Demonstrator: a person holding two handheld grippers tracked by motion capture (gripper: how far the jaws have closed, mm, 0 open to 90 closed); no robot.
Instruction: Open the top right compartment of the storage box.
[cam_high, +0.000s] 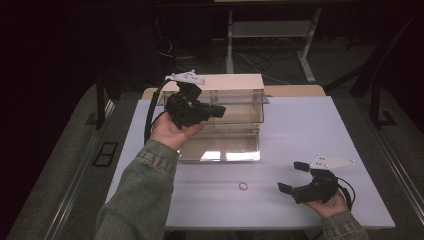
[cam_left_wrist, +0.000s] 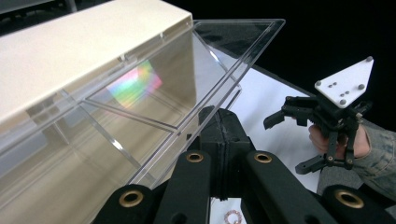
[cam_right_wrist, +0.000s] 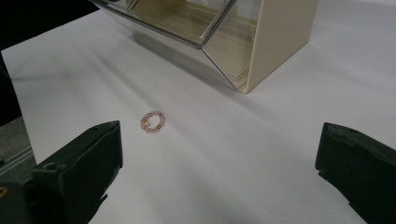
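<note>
Bead bracelet (cam_high: 243, 186), a small pink ring lying flat on the white table (cam_high: 320, 125), in front of the clear acrylic organiser (cam_high: 220, 150) and apart from it; right gripper (cam_high: 294, 177) low near the table's front right, jaws spread wide and empty, the bracelet (cam_right_wrist: 152, 121) ahead of them toward one jaw; left gripper (cam_high: 220, 111) raised over the organiser (cam_left_wrist: 140, 116), jaws pressed together on nothing. Handling, as judged: the bracelet is very light, limp if strung on elastic, its round beads apt to roll or slip from hard pads; best pinched across one side of the loop, pads coming down onto the table. Open tabletop surrounds it on all sides; the organiser's front lip is the nearest edge; the table's front edge lies close behind the right gripper.
</note>
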